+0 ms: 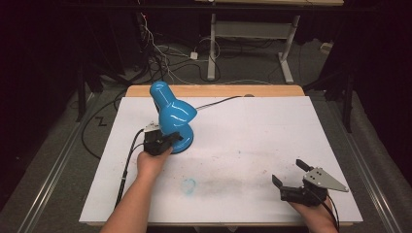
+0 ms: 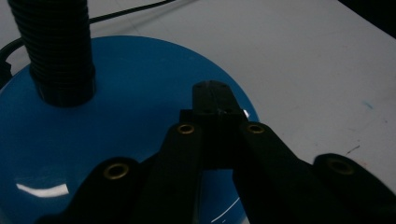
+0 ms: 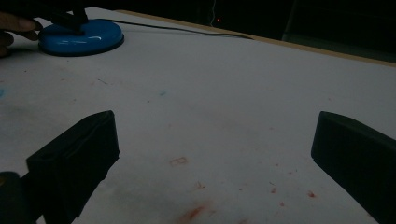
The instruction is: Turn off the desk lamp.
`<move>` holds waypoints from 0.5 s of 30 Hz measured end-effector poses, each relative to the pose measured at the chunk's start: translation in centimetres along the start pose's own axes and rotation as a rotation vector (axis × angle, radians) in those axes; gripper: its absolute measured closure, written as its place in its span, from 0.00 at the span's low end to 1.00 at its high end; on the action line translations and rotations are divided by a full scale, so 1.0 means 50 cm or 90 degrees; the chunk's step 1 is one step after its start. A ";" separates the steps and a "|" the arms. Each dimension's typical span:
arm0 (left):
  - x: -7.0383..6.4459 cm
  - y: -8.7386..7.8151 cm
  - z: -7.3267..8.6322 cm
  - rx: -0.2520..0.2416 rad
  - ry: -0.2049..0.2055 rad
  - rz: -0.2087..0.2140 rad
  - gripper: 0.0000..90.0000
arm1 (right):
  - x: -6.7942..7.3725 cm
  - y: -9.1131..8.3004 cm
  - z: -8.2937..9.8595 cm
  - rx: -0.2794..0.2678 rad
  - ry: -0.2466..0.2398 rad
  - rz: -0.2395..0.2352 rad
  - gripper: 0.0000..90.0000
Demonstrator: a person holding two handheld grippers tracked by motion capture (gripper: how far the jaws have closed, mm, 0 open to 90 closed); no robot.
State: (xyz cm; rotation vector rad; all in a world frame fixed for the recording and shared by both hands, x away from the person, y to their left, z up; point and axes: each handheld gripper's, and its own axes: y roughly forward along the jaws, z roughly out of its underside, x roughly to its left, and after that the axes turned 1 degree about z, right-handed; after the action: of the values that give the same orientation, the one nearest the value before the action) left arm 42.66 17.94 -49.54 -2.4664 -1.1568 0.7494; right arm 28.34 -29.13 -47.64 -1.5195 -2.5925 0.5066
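Lamp (image 1: pixel 170 114) in glossy blue stood on the left half of a white-covered table (image 1: pixel 252 131), its round base (image 2: pixel 130 93) resting flat on the sheet and its shade tilted up toward the far edge. A black ribbed neck (image 2: pixel 58 46) rose from the base, and a dark cord (image 1: pixel 218 102) ran from the lamp toward the table's back edge. The left gripper (image 1: pixel 171 140), held in a person's left hand (image 1: pixel 150 162), sat against the near side of the base; in the left gripper view its jaws were drawn together with no gap, their joined tip (image 2: pixel 215 95) lying over the base's top surface, with nothing visibly clamped between them. The right gripper (image 1: pixel 289 172) rested well apart at the table's near right corner, its jaws spread wide over bare sheet marked with faint red smudges (image 3: pixel 196 212). A pale blue stain (image 1: pixel 188 185) lay on the sheet between the two grippers. No container stood on the table.
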 end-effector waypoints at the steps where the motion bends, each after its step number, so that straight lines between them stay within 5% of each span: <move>1: -0.001 0.000 0.000 0.001 0.003 -0.001 0.98 | 0.000 0.000 0.000 0.001 0.001 0.001 0.02; 15: -0.003 -0.002 -0.001 0.001 0.005 -0.009 0.98 | -0.001 0.000 -0.001 -0.002 -0.001 0.001 0.02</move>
State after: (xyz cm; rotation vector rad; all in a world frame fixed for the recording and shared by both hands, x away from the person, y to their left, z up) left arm 42.53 17.87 -49.38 -2.4558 -1.1686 0.7362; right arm 28.37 -29.15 -47.57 -1.5227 -2.5940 0.5043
